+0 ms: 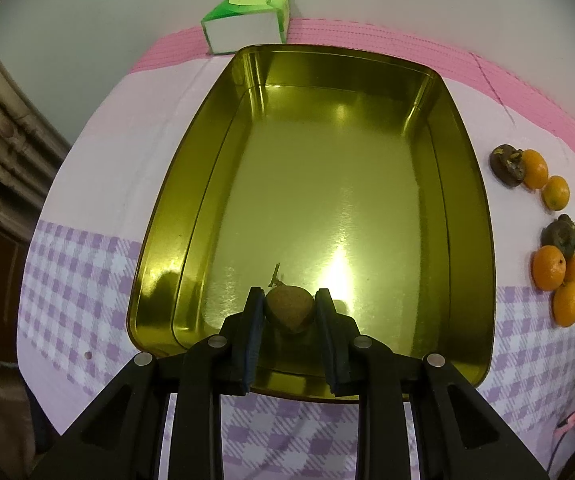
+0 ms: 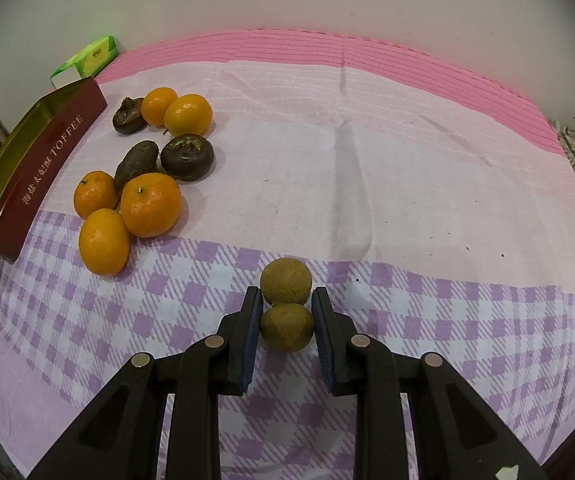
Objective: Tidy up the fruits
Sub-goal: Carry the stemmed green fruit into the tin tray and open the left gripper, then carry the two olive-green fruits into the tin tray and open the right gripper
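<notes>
A: What lies on the counter (image 2: 367, 152), from biggest to smallest?

B: The gold tin (image 1: 311, 184) with a red TOFFEE side stands near the left edge. Beside it, on its right, five oranges (image 2: 150, 205) and three dark fruits (image 2: 187, 157) lie in a cluster, touching each other.

A: And the fingers?

B: The left gripper (image 1: 289, 308) is clenched on a small brown fruit (image 1: 288, 309) above the tin's near end. The right gripper (image 2: 286, 312) is clenched on a green-brown fruit (image 2: 286, 333) near the front edge; a second one (image 2: 285, 281) touches it.
</notes>
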`<state>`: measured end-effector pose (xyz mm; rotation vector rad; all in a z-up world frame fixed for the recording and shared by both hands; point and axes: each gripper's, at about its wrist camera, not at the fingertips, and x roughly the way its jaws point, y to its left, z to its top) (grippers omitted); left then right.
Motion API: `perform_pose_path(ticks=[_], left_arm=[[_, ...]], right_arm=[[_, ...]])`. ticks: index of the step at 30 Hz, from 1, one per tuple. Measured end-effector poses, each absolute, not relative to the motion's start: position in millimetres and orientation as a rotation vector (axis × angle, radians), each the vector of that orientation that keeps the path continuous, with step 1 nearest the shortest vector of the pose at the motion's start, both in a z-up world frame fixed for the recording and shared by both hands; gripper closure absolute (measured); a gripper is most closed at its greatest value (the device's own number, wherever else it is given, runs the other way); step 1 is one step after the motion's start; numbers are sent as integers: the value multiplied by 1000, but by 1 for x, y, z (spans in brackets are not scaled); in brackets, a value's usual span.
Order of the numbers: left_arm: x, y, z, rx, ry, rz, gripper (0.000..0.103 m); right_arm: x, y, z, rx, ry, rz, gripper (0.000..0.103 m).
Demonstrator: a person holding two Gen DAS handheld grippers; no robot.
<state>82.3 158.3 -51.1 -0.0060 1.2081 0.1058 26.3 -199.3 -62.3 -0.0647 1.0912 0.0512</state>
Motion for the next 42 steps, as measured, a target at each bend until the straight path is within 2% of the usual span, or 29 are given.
perform_pose_path(ticks=[8,15,24,27,35,42], left_arm=[[82,156,-52,-3,1203,100,74],[75,157,-35,-18,1144,85,45],[58,173,11,-29,972,117,29],[52,185,19,-30,946,169,25],[30,218,20,-63,945,280,25],[22,239,21,-136,942,302,25]], right_arm=[[25,-196,-60,-77,1090,32,79],[21,-190,-47,-92,1068,19,79],[32,-155,-9,-92,999,112,79],[40,-124,2,-107,973,185,79],[64,-16,18,-125,941,417,79],[80,60,4,-165,977,530,79]])
